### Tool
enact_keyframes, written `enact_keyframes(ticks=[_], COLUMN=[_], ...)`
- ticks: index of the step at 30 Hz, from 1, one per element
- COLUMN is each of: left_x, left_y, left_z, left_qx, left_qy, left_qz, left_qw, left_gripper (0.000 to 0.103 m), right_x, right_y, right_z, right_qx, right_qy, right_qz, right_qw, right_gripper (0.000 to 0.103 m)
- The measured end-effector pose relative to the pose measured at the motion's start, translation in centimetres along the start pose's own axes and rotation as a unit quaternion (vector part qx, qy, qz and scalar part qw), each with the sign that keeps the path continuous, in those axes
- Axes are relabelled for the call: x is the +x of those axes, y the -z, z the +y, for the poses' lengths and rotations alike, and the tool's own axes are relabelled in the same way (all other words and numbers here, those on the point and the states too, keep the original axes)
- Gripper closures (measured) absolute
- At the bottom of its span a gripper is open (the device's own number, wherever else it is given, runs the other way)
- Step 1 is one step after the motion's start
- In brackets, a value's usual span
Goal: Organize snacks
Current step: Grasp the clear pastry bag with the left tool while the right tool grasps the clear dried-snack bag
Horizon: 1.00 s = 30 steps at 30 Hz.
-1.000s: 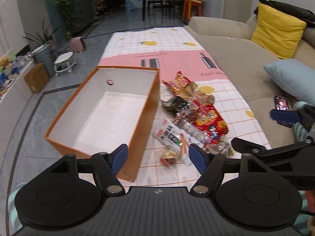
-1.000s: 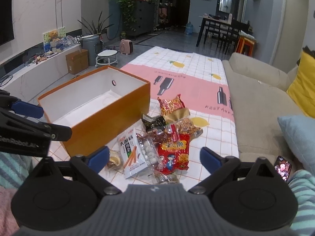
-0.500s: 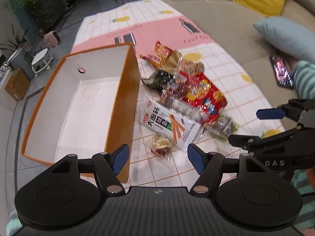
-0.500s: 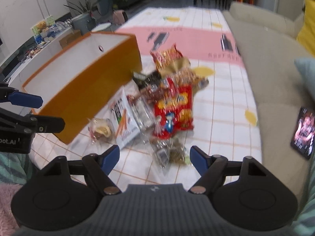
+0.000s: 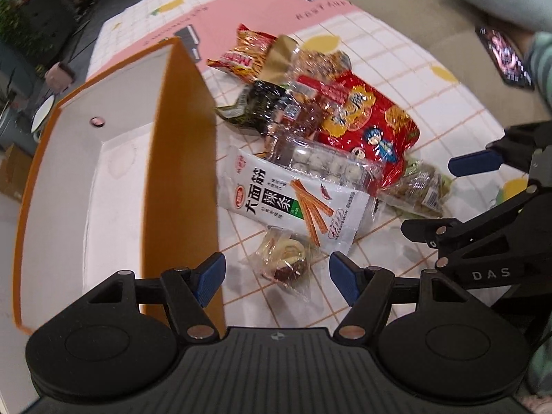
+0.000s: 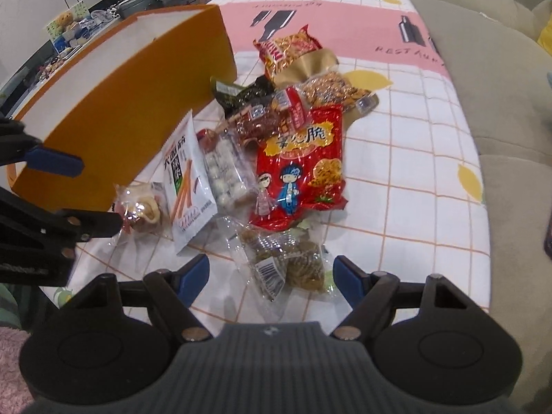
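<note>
1. Both claws have come down toward the snack heap since the earlier frames; the room beyond has dropped out of view and the packets now fill each picture.
2. Left claw [image 5: 276, 272]: jaws wide, nothing between the pads. It hangs over a small clear-wrapped pastry [image 5: 284, 258] lying on the desk [image 5: 459, 103] just beside the near corner of the box [image 5: 183, 158].
3. Right claw [image 6: 270, 272]: jaws narrowed a little within the last second, though they are open and grip nothing. A clear bag of brown snacks [image 6: 293, 262] lies on the cloth below the gap, not touched by either pad.
4. One orange box, white inside, open at the top, with no snacks in it. It sits left of the heap.
5. Snacks, all on the checked cloth outside the box, eight counted: one white packet with orange sticks [image 5: 293, 200], one clear tray of pale balls [image 5: 321, 162], one big red bag with cartoon figures [image 6: 303, 165], one dark green packet [image 5: 258, 103], one red-and-yellow bag [image 6: 288, 48] at the far end, one clear bag of nuts [image 6: 334, 89], plus the pastry and the brown bag. Some reddish clear wrappers lie mid-heap; count uncertain.
6. One phone [image 5: 503, 55] lies on the sofa [image 6: 500, 69], screen lit.
</note>
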<state>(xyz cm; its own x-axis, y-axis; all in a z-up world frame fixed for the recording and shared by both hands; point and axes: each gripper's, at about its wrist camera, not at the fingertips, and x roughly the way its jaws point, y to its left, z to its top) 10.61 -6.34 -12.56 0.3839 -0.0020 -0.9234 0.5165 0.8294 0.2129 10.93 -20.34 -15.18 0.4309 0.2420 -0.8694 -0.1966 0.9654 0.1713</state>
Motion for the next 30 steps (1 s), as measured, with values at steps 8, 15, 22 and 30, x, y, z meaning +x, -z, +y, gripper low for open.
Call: enact_keyframes(ticks=[8, 15, 22, 30], left_x=[3.3, 4.7, 5.4, 5.0], left_y=[-0.3, 0.0, 0.6, 0.7], left_z=[-1.2, -2.4, -2.8, -1.8], left_qx=[0.046, 0.068, 0.069, 0.016], left_qy=[-0.022, -0.041, -0.039, -0.028], left_qz=[0.032, 0.027, 0.037, 0.028], left_qw=[0.9982, 0.9965, 0.9962, 0.9991], left_gripper=[0.022, 0.017, 0.047, 0.051], right_x=[1.9, 2.1, 2.2, 1.8], right_y=[-0.1, -0.1, -0.1, 0.1], right_z=[-0.6, -0.4, 0.1, -0.1], right_qx=[0.004, -0.01, -0.033, -0.031], right_qy=[-0.007, 0.0, 0.011, 0.022], right_qz=[0.007, -0.004, -0.009, -0.011], right_qw=[1.0, 1.0, 0.999, 0.999], right_gripper=[0.032, 0.036, 0.042, 0.054])
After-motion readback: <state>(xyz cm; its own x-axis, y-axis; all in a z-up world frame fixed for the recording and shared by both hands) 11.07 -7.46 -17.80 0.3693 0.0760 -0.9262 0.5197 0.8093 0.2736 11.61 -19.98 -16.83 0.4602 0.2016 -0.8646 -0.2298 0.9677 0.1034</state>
